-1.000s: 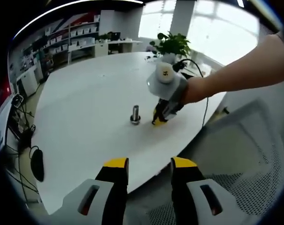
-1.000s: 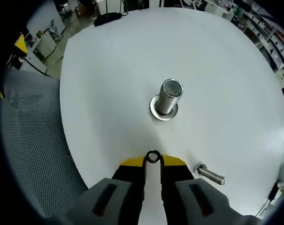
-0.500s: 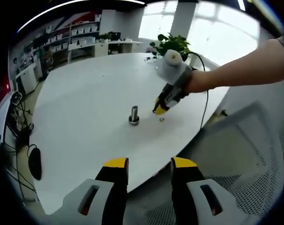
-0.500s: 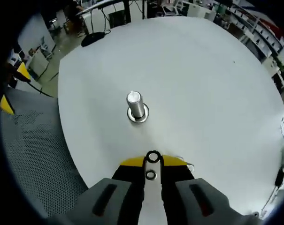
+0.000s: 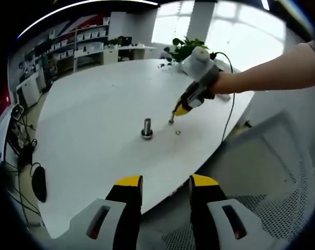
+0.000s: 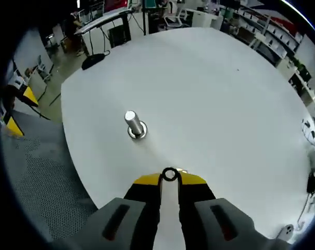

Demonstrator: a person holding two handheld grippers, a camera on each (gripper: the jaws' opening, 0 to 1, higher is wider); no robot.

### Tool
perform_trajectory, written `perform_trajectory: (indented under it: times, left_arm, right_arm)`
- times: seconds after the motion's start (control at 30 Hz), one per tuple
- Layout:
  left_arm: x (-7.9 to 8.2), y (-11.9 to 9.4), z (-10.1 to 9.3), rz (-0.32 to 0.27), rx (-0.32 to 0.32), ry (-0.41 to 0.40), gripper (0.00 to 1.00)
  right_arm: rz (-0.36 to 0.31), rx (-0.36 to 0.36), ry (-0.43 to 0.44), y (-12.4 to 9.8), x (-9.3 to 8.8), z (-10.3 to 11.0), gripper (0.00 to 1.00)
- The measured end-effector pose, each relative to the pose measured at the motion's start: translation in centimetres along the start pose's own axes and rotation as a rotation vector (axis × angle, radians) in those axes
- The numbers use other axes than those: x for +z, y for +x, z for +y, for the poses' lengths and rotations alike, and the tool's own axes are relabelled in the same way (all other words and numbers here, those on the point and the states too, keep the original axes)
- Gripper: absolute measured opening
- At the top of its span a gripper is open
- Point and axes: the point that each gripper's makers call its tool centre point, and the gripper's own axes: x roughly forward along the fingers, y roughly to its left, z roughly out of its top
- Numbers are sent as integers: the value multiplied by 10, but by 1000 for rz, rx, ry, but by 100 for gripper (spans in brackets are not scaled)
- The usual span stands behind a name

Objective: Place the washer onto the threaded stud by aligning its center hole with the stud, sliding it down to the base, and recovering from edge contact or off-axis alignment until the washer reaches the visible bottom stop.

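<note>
Metal washer [image 6: 169,174] pinched edge-on at tips of right claw [image 6: 169,176], raised off white surface [image 6: 240,104], well apart from upright threaded stud [image 6: 134,124] near the surface's near edge. Best carried above stud top, hole levelled and centred, then lowered straight. Left claw [image 5: 165,183] released, off the edge.

Bare white table [image 6: 225,104] surrounds the upright stud [image 6: 134,124]; a loose washer [image 5: 178,134] lies nearby.
</note>
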Motion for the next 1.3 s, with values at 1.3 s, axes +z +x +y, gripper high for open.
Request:
perform_trajectory:
  times: [1.3]
  left_arm:
    - [-3, 1, -1, 21, 1, 29, 33]
  right_arm:
    - [46, -30, -81, 12, 0, -13, 13]
